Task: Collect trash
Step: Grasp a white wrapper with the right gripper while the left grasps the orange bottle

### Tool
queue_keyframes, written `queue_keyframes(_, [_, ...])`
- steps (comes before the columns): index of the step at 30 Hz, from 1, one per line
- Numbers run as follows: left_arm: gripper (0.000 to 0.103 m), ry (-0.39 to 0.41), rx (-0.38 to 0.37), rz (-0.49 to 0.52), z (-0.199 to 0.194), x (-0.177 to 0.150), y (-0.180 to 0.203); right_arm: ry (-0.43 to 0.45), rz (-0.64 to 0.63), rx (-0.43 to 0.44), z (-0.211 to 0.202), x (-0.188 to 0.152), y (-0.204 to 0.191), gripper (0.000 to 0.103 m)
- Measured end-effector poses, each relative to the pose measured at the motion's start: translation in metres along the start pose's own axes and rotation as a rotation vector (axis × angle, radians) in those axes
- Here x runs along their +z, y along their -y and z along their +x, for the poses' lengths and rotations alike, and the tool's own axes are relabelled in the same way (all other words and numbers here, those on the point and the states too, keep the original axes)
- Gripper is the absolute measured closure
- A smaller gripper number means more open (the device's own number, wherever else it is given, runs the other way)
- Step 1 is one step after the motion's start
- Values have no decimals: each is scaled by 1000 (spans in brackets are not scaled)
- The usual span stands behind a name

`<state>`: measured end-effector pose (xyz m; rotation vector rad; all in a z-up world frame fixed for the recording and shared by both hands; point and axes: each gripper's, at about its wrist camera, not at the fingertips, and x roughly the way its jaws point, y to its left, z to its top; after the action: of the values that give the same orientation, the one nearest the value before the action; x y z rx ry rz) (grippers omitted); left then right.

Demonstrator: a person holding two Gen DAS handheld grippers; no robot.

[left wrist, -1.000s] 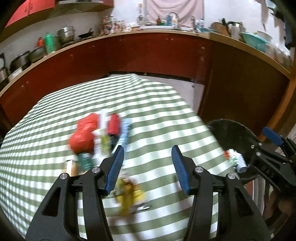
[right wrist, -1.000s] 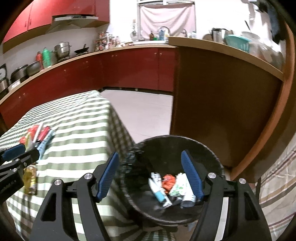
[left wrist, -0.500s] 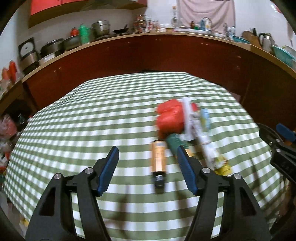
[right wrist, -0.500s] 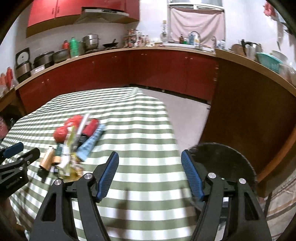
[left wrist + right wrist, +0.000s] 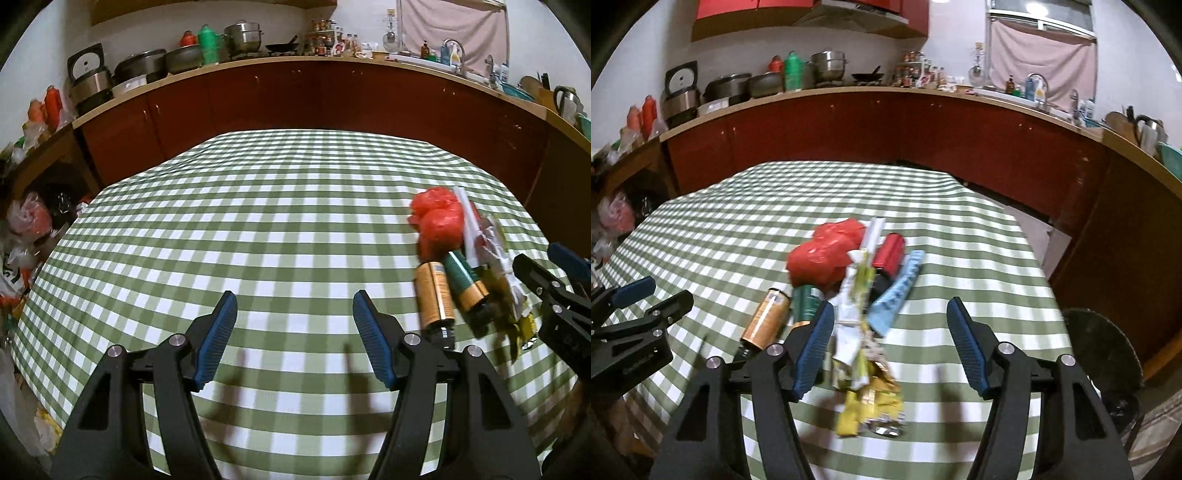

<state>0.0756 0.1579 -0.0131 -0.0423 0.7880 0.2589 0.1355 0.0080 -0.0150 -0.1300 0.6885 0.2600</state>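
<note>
Right gripper (image 5: 890, 332), jaws closing on nothing, hovers beside the trash pile (image 5: 849, 280); left gripper (image 5: 293, 332) spread, empty.

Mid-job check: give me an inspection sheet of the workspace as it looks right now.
Surface: table under a green checked cloth, mostly bare.
Job's things: one trash pile holding a red plastic bag, gold can, green can, red can, blue tube, crumpled wrappers. Black bin beside the table.
Clutter: bags on the floor.
Grippers: left gripper open, empty; right gripper closing, nothing between its pads.
Cables: nothing seen.
Surroundings: red cabinets, pots on the counter.
</note>
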Motion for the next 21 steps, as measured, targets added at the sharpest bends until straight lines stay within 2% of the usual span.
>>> queue_keyframes(8, [40, -15, -10, -26, 9, -2, -12, -43, -41, -3, 14, 0, -16, 57])
queue_keyframes(10, [40, -18, -16, -30, 10, -1, -12, -56, -49, -5, 17, 0, -18, 68])
queue_keyframes(14, [40, -18, -29, -31, 12, 0, -10, -65, -54, 0, 18, 0, -20, 84])
queue_keyframes(21, [40, -21, -53, -28, 12, 1, 0, -47, -57, -5, 12, 1, -17, 85])
